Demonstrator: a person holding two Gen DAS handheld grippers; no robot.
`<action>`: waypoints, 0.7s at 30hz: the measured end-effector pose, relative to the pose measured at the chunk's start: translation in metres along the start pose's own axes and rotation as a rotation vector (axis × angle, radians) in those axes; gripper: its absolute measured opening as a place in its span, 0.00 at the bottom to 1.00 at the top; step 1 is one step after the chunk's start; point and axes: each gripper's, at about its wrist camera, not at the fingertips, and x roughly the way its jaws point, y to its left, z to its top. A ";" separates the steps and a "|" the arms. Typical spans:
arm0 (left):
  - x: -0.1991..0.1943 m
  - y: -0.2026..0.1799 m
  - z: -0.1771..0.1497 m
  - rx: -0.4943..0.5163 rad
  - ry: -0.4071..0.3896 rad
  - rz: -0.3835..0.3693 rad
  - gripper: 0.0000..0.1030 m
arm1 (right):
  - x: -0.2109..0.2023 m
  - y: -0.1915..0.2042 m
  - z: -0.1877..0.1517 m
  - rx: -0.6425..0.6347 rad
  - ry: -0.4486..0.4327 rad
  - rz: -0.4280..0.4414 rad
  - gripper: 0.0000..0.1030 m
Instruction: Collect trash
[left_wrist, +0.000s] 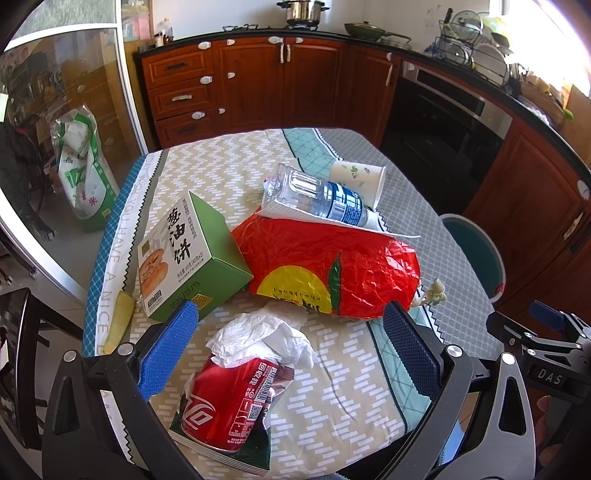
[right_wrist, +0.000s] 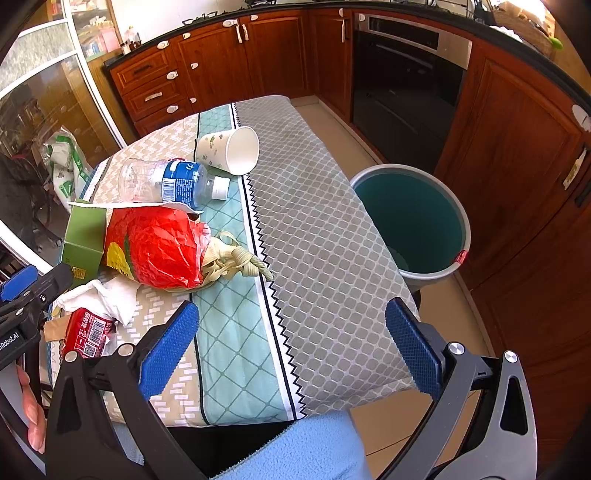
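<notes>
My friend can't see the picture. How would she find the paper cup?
Start at the table with the patterned cloth. At its far end a clear plastic bottle lies on its side. The paper cup lies tipped over just beyond the bottle's white cap: white, printed with small green leaves.

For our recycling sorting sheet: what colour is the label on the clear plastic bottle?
Blue with white print, clearest in the right wrist view: clear plastic bottle.

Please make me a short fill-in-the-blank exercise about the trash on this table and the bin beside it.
1. The plastic bottle lies on its ____.
2. The paper cup lies next to the bottle's ____.
3. The inside of the bin is ____ in colour.
4. The crumpled tissue rests against the red ____.

Missing words: side; cap; teal; can
</notes>
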 end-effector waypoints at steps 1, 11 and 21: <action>0.000 0.000 0.000 0.000 0.001 -0.001 0.97 | 0.000 0.000 0.000 0.000 0.002 0.000 0.94; 0.005 0.000 -0.003 0.003 0.011 -0.006 0.97 | 0.002 0.002 0.000 -0.002 0.009 0.000 0.94; 0.006 0.048 -0.004 0.025 0.014 0.009 0.97 | 0.005 0.007 0.003 -0.021 0.005 0.002 0.94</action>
